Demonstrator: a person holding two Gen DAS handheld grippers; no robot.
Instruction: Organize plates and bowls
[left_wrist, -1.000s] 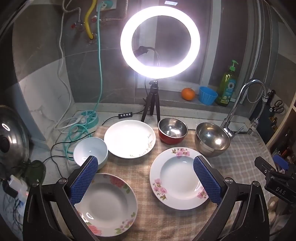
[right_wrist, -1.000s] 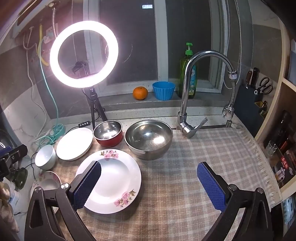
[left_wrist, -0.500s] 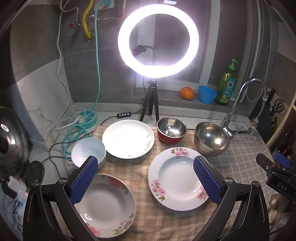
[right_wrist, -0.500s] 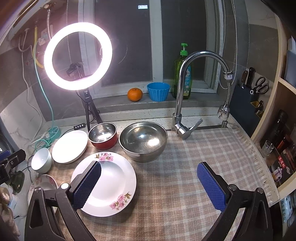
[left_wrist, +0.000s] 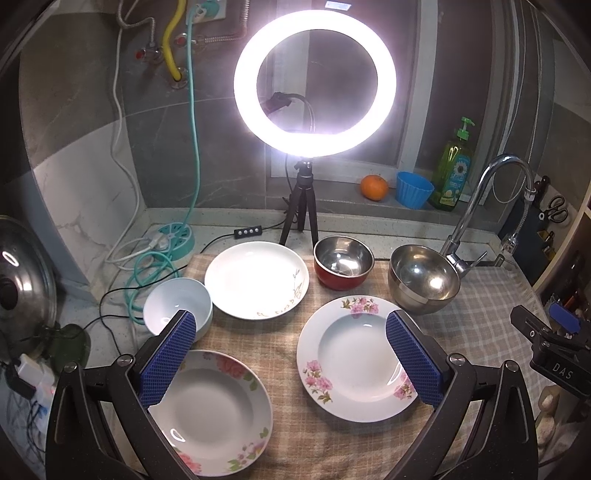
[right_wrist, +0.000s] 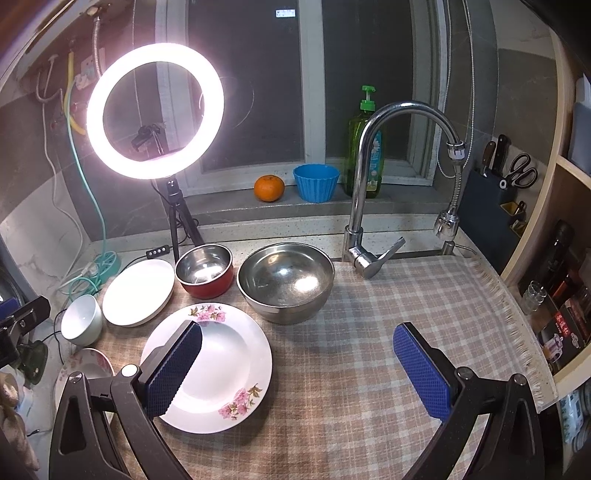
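While both grippers hang above the checked cloth (right_wrist: 369, 350) with nothing between their pads, we read this as the survey before a first pick; left gripper (left_wrist: 291, 360) has its jaws spread wide, right gripper (right_wrist: 295, 369) likewise, neither touching any dish.

Landmark: the ring light (left_wrist: 314, 83) on its tripod; all places taken from it.

Just in front of the tripod lies the plain white plate (left_wrist: 256, 279); beside that plate, toward the faucet (right_wrist: 369, 184), stands the red bowl with steel lining (left_wrist: 343, 261); further the same way, the large steel bowl (left_wrist: 424, 277); on the far side of the white plate from the faucet, the small white bowl (left_wrist: 177, 304).

Nearer us than that row sit two floral plates: one with pink blossoms (left_wrist: 356, 358) in front of the red bowl, one floral plate (left_wrist: 210, 410) in front of the white bowl, well apart from each other.

Everything lies singly, unstacked, rims up; we judge that this spread gives each piece an open rim for the pads; sorting plates with plates and bowls with bowls is not yet begun.
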